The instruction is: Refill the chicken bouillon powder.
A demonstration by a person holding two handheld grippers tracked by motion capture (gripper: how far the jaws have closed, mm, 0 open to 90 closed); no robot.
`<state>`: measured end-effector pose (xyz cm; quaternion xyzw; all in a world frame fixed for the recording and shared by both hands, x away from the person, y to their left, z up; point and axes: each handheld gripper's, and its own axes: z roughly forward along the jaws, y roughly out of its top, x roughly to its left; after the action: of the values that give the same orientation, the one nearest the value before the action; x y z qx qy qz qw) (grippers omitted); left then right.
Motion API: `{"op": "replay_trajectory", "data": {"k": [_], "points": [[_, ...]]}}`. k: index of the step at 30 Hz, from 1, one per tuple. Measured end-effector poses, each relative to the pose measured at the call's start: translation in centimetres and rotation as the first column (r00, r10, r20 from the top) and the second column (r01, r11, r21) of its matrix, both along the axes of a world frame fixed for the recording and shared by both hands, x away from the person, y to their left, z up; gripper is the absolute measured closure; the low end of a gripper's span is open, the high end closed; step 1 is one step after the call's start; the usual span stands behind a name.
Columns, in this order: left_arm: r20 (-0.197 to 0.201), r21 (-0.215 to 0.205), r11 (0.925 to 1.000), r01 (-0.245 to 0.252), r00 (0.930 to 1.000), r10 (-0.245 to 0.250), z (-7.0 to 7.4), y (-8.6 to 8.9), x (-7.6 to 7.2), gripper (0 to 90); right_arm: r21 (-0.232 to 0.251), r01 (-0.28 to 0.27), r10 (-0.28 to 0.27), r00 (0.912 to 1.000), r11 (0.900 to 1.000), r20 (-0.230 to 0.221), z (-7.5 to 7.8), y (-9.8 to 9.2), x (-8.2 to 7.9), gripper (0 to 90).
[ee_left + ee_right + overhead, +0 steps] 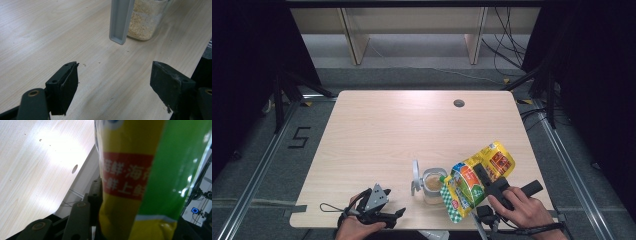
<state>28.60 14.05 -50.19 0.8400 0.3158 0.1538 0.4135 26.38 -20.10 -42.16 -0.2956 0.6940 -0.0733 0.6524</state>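
Wood table: pale, bare across the far part.
Left gripper: near the front edge, jaws spread wide, nothing between them, pointing toward the jar.
Jar: clear, holding beige granules, grey flip lid standing open on its left.
Pouch: yellow-green, tilted, its lower end just beside the jar's rim.
Right gripper: jaws clamped on the pouch.

Glossy plastic pouch; clear smooth jar of grainy powder; matt pale wood table; matt black gripper pads.
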Motion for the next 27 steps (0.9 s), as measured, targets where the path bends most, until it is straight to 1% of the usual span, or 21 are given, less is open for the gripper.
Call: {"op": "replay_trajectory", "data": {"k": [3, 5, 10, 11, 12, 13, 16, 17, 18, 19, 23, 24, 26, 27], "points": [[0.004, -0.002, 1.0000, -0.003, 1.0000, 0.003, -0.02, -0.01, 0.00, 22.3, 0.000, -0.002, 0.002, 1.0000, 1.000, 0.000, -0.01, 0.02, -0.02, 65.2], [0.007, -0.001, 1.0000, -0.001, 1.0000, 0.001, -0.01, 0.01, 0.01, 22.3, 0.013, 0.002, -0.002, 1.0000, 1.000, -0.003, -0.22, -0.02, -0.05, 65.2], [0.007, -0.002, 1.0000, -0.002, 1.0000, 0.002, 0.00, 0.02, 0.01, 22.3, 0.000, 0.000, 0.000, 1.0000, 1.000, -0.004, -0.19, -0.01, -0.01, 65.3], [0.004, 0.001, 1.0000, -0.003, 1.0000, 0.003, 0.04, 0.03, 0.00, 22.3, 0.011, 0.004, -0.004, 1.0000, 1.000, -0.003, -0.22, -0.06, -0.04, 65.3], [0.002, 0.004, 1.0000, -0.004, 1.0000, 0.004, 0.06, 0.03, 0.00, 22.3, 0.010, 0.007, -0.007, 0.9999, 1.000, -0.007, -0.21, -0.04, -0.05, 65.3], [0.009, -0.004, 1.0000, -0.004, 1.0000, 0.004, -0.02, 0.01, 0.02, 22.3, 0.013, 0.012, -0.012, 0.9999, 1.000, -0.007, -0.24, -0.06, -0.09, 65.3], [0.010, -0.002, 1.0000, -0.003, 0.9999, 0.003, -0.02, 0.01, 0.02, 22.3, 0.004, 0.002, -0.002, 1.0000, 1.000, 0.000, -0.16, -0.05, -0.05, 65.3], [0.004, 0.008, 1.0000, -0.002, 1.0000, 0.002, 0.06, 0.04, 0.00, 22.3, 0.005, 0.002, -0.002, 1.0000, 1.000, 0.000, -0.17, -0.06, -0.08, 65.3], [0.004, 0.008, 1.0000, -0.003, 1.0000, 0.003, 0.06, 0.04, 0.00, 22.3, 0.006, 0.002, -0.002, 1.0000, 1.000, 0.000, -0.17, -0.06, -0.08, 65.3], [0.009, -0.003, 1.0000, -0.003, 1.0000, 0.003, -0.02, 0.01, 0.02, 22.3, 0.007, 0.003, -0.003, 1.0000, 1.000, 0.000, -0.17, -0.07, -0.09, 65.3], [0.007, -0.004, 1.0000, -0.004, 1.0000, 0.004, 0.00, 0.03, 0.02, 22.3, 0.011, 0.009, -0.009, 0.9999, 1.000, -0.006, -0.26, -0.06, -0.10, 65.4], [0.007, -0.004, 1.0000, -0.004, 1.0000, 0.004, 0.01, 0.03, 0.02, 22.3, 0.001, 0.000, 0.000, 1.0000, 1.000, -0.003, -0.23, -0.04, -0.05, 65.5], [0.007, -0.005, 1.0000, -0.005, 1.0000, 0.005, 0.02, 0.04, 0.01, 22.3, 0.003, -0.001, 0.001, 1.0000, 1.000, -0.004, -0.23, -0.05, -0.05, 65.6], [0.007, -0.005, 1.0000, -0.005, 1.0000, 0.005, 0.03, 0.05, 0.01, 22.3, 0.012, 0.007, -0.007, 1.0000, 1.000, -0.007, -0.26, -0.06, -0.09, 65.6]]}}
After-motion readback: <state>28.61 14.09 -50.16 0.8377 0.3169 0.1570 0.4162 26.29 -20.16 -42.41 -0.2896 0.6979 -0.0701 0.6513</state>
